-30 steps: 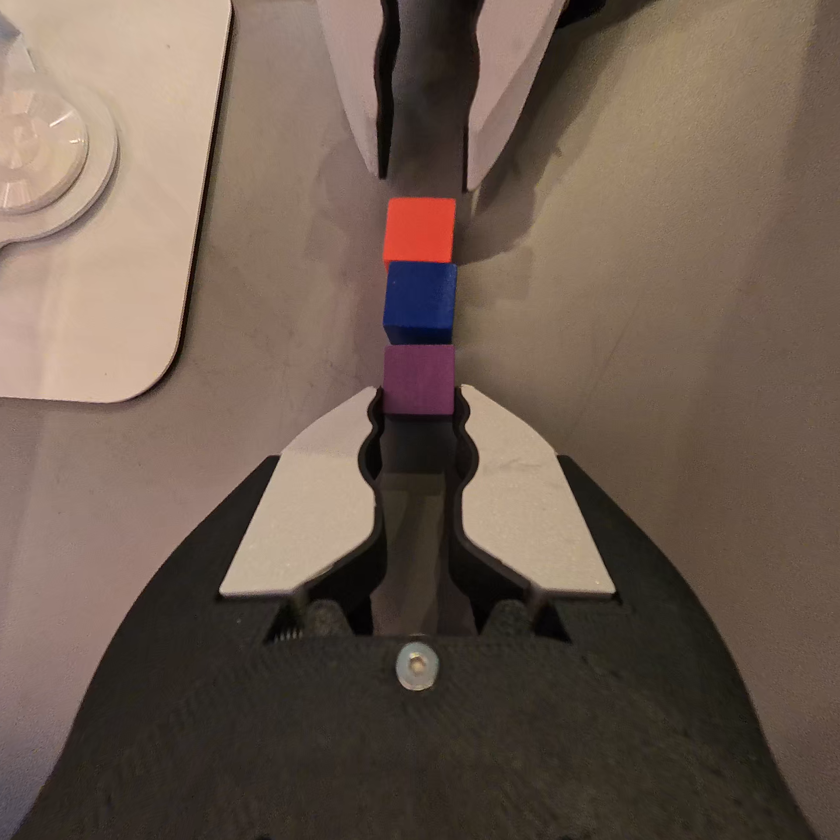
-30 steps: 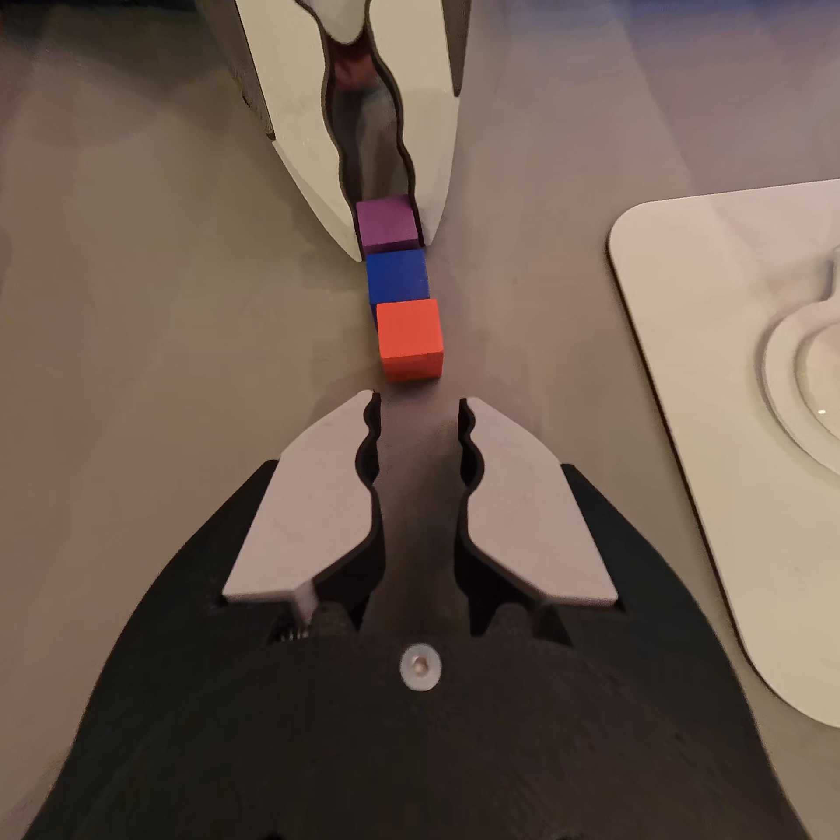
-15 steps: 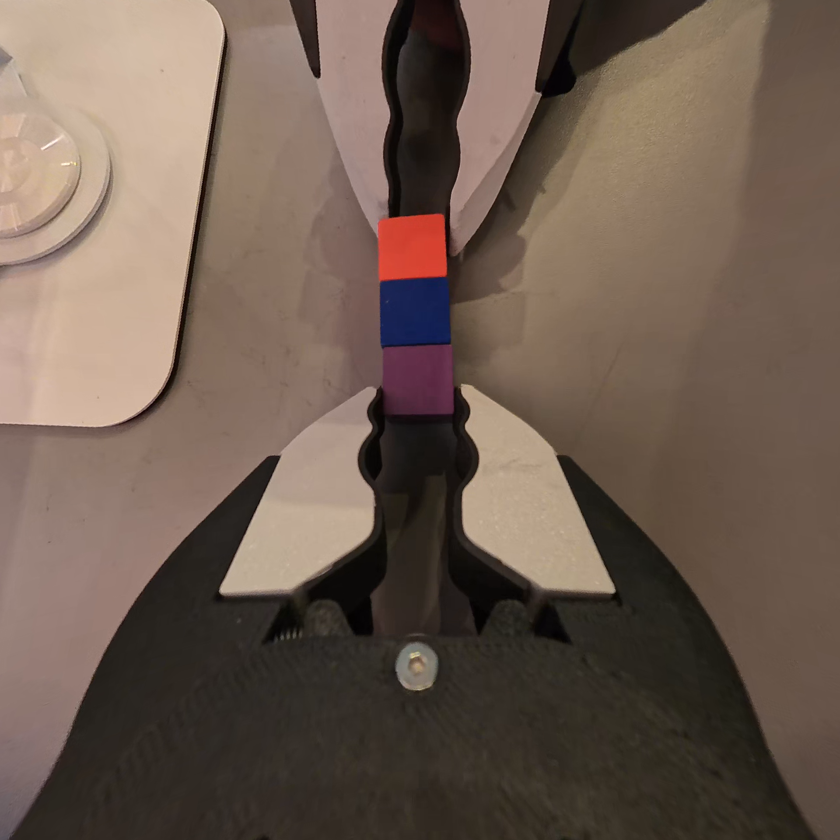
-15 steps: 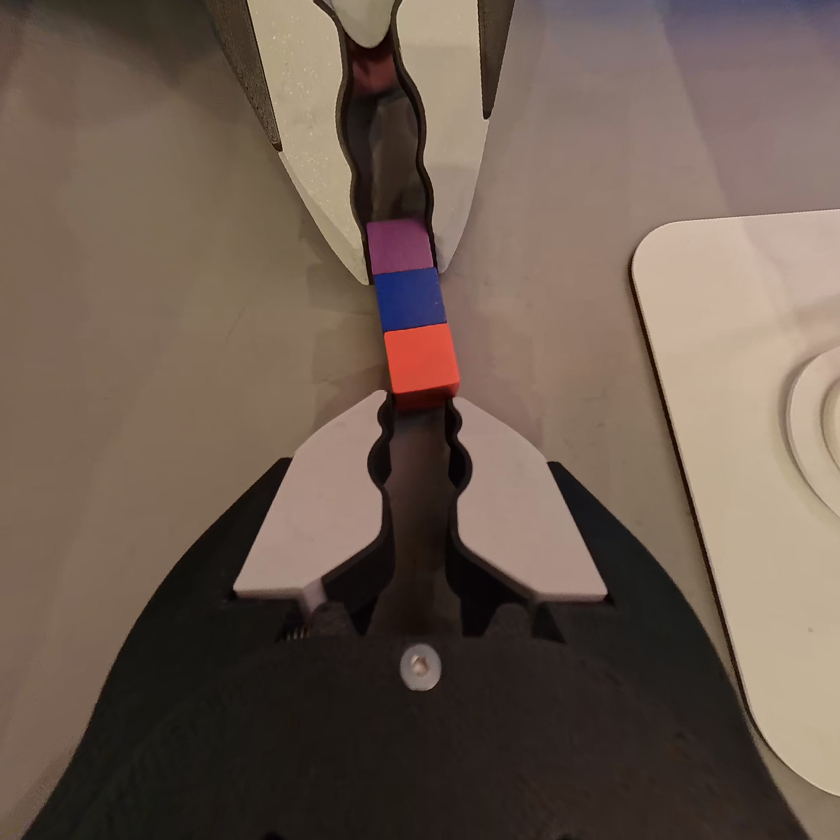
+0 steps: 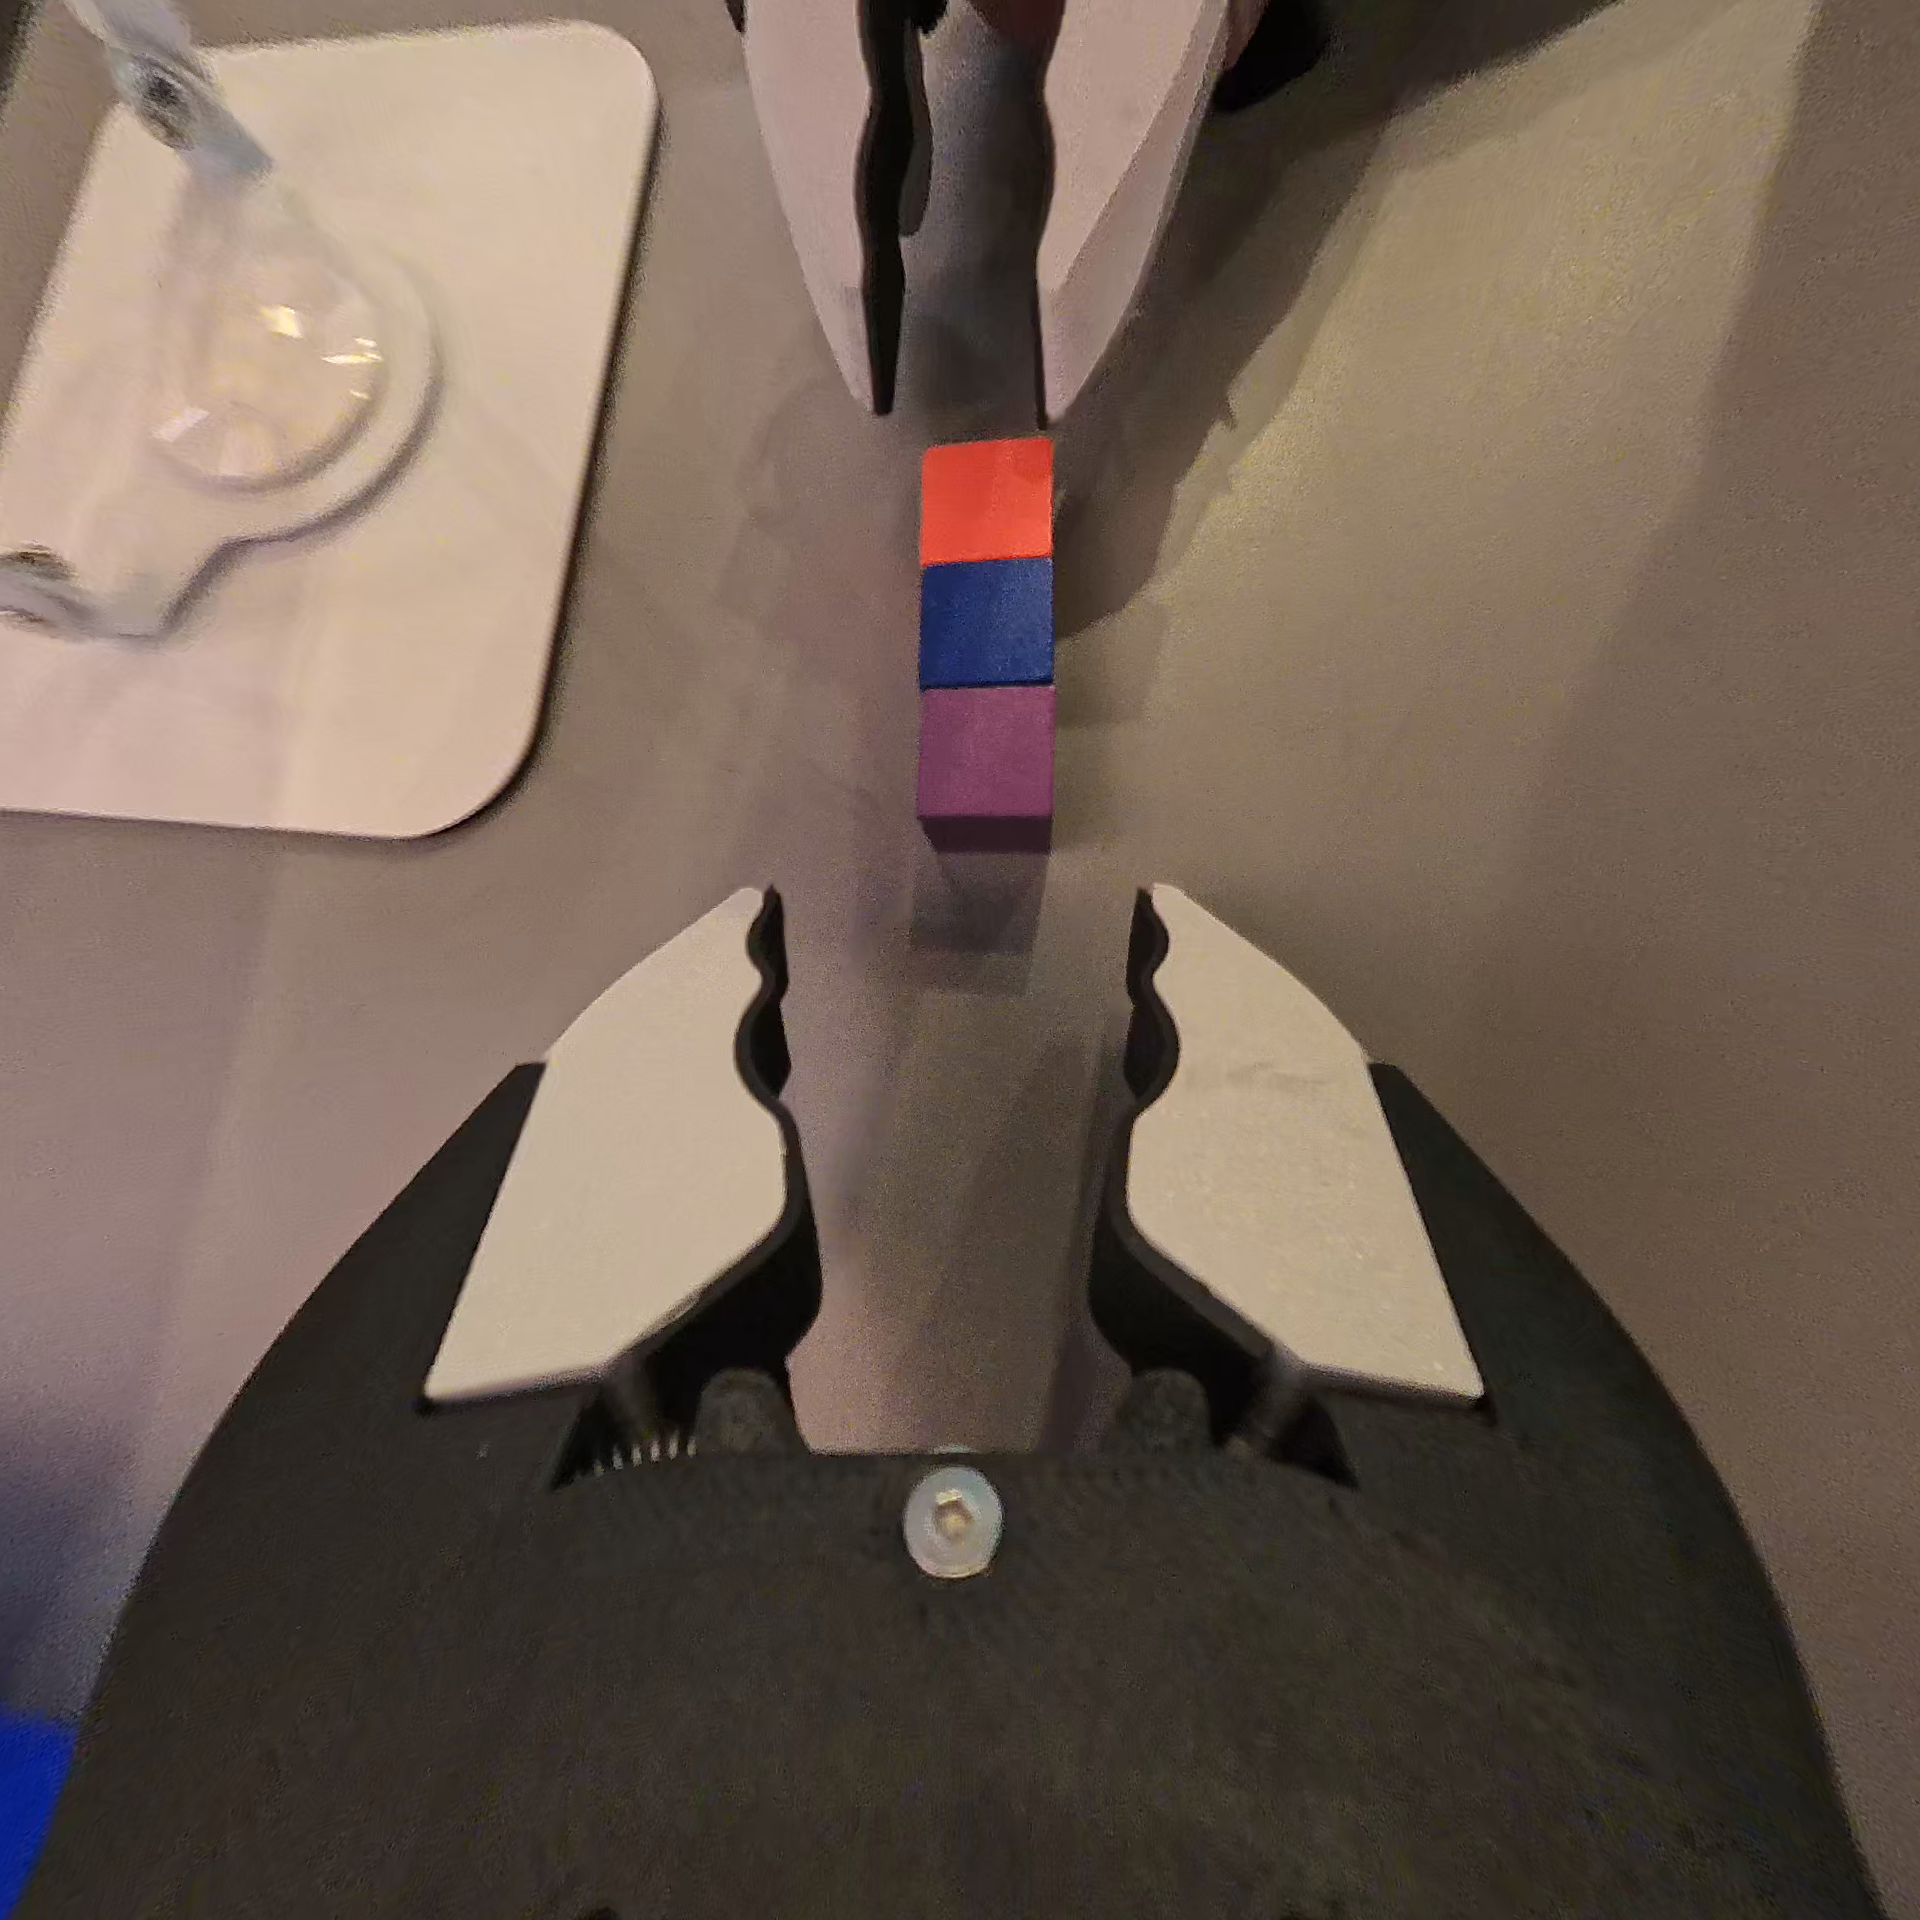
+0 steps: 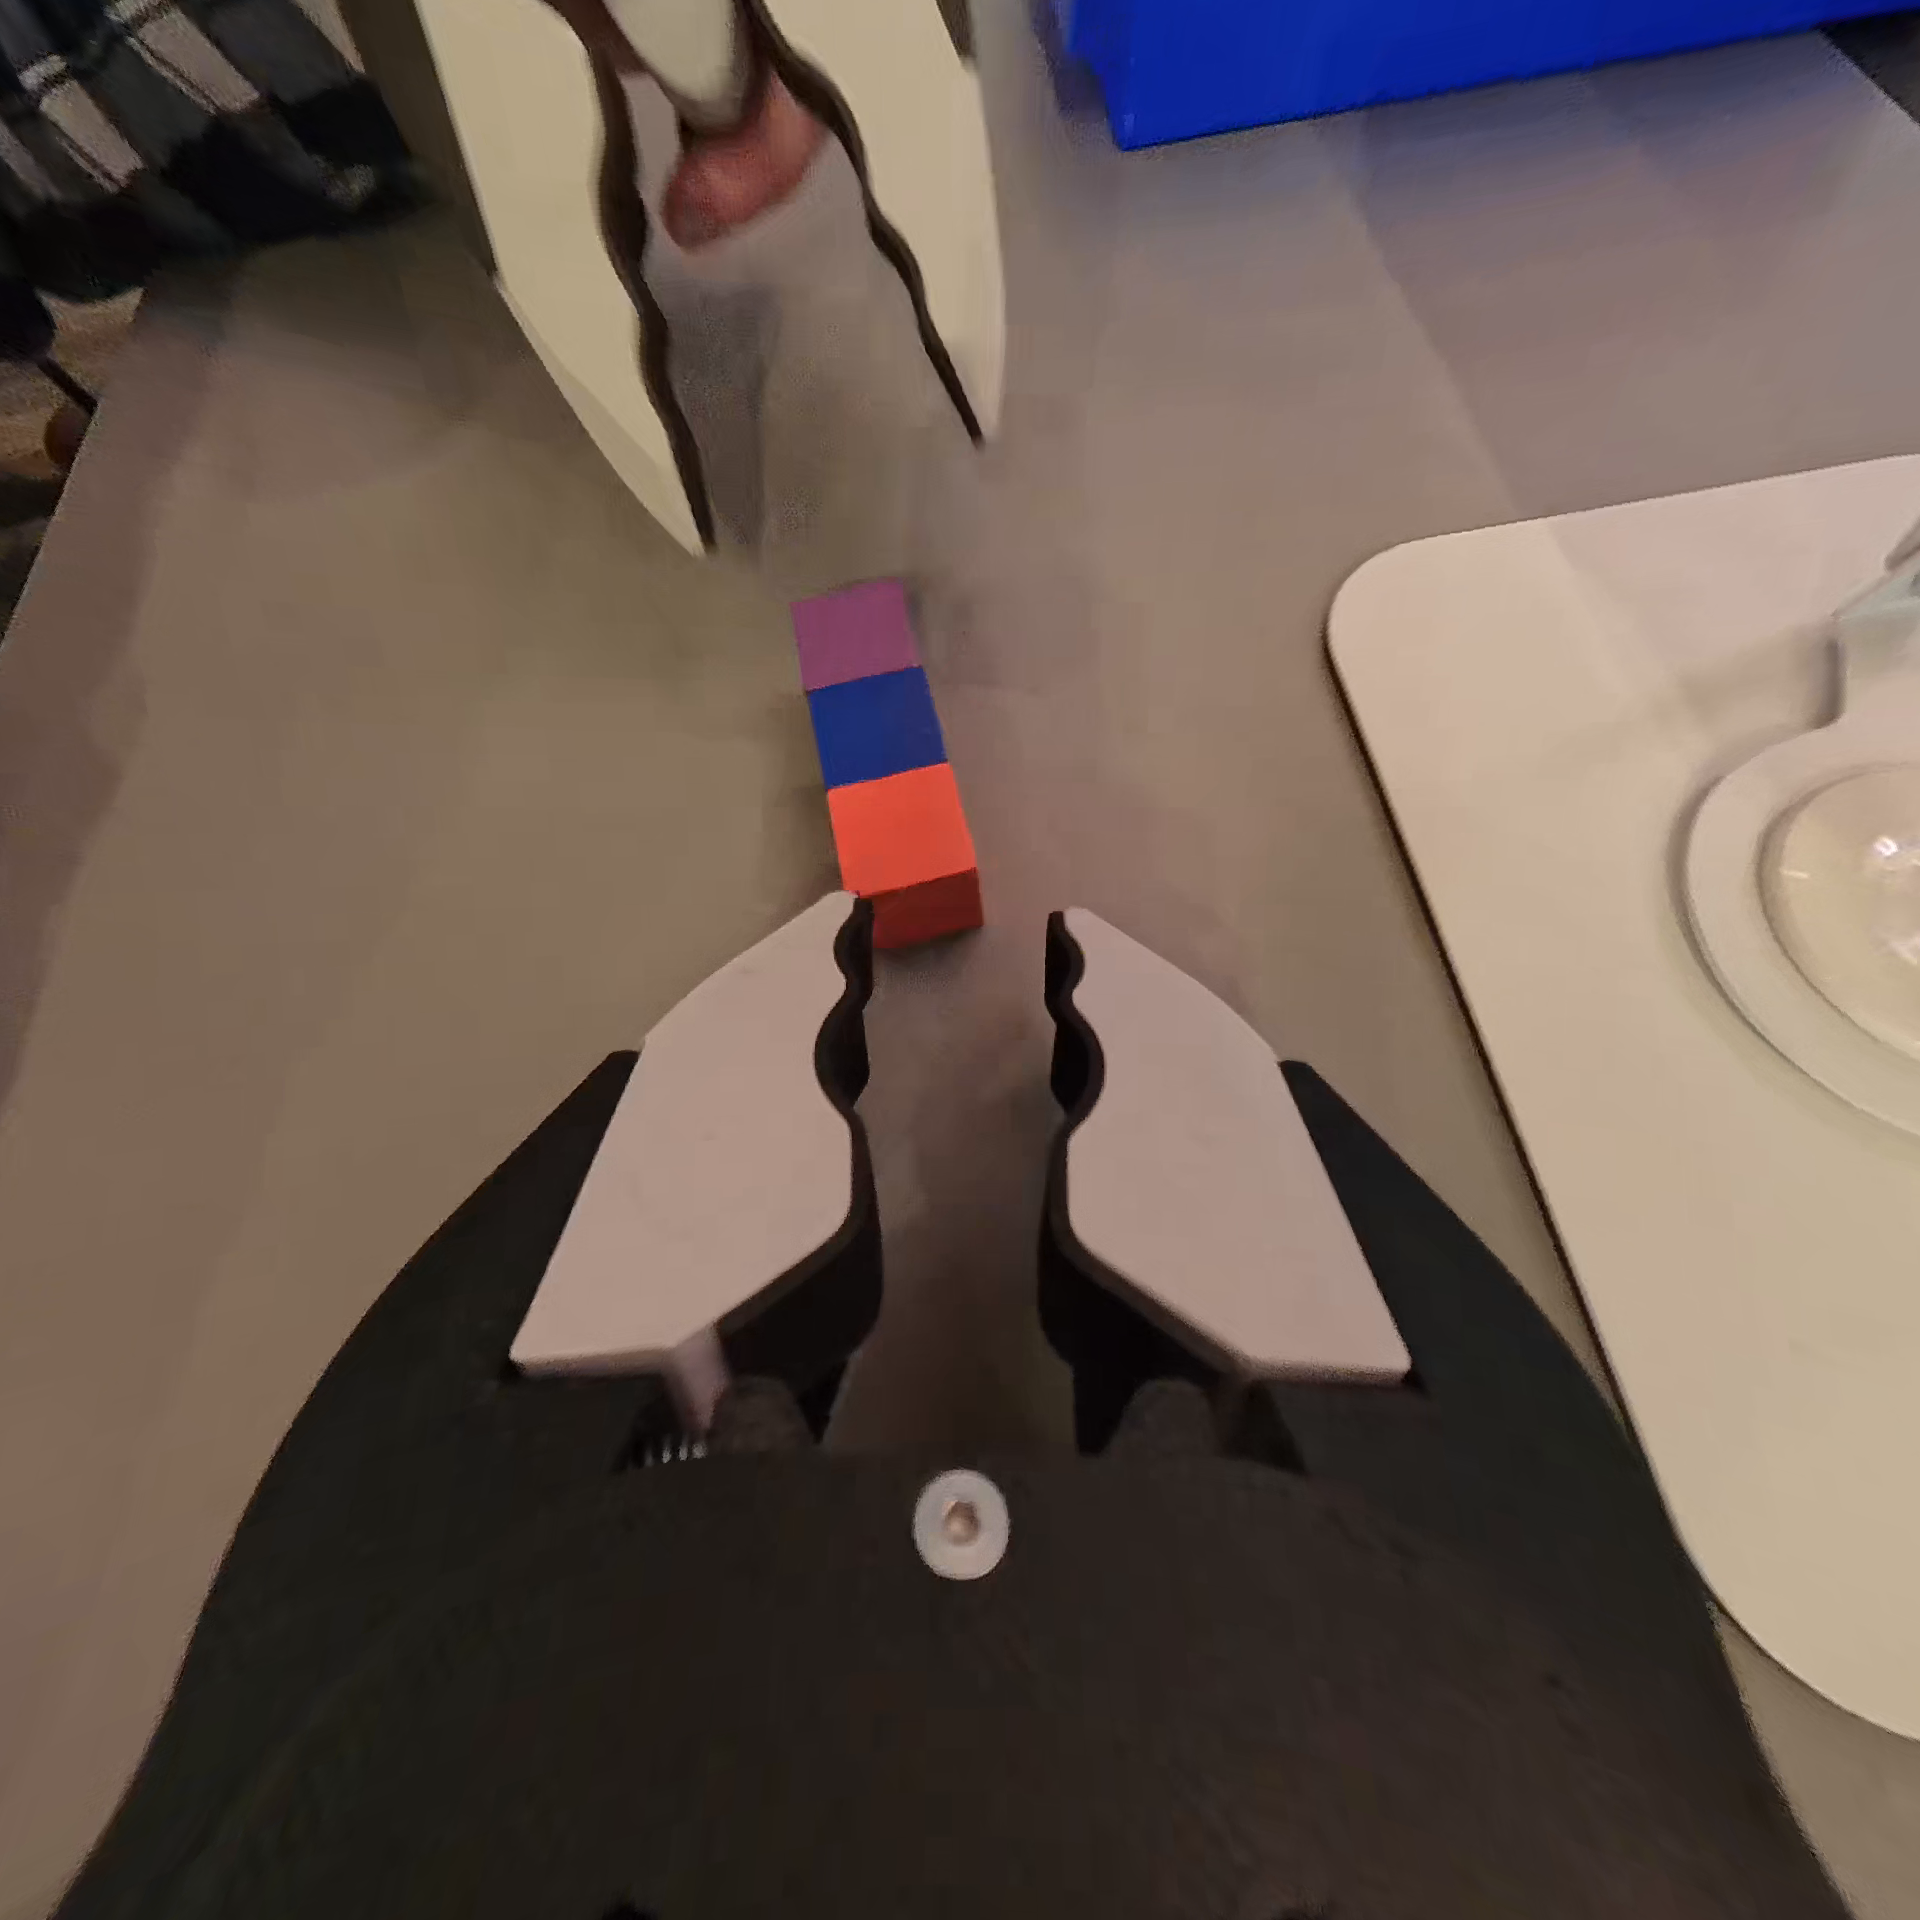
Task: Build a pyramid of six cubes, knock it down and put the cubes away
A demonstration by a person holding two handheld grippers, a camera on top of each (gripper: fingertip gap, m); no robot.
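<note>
Three small matte cubes, orange (image 5: 985, 499), blue (image 5: 985, 623) and purple (image 5: 983, 756), sit touching in a row at frame centre on the grey table (image 5: 1455, 727), their line running straight between the facing grippers. Left gripper (image 5: 956, 904) spread wide, empty, just short of purple; right gripper (image 6: 954, 920) parted, empty, beside orange (a blue bin (image 6: 1455, 52) at upper right, contents unseen)

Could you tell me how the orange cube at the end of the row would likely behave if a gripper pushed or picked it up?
The orange cube looks rigid with flat faces, so it should slide rather than roll. Pushed along the row, it would probably shove the blue cube and purple cube it sits flush against. Its matte, parallel sides look easy to pinch; it is probably light.
</note>
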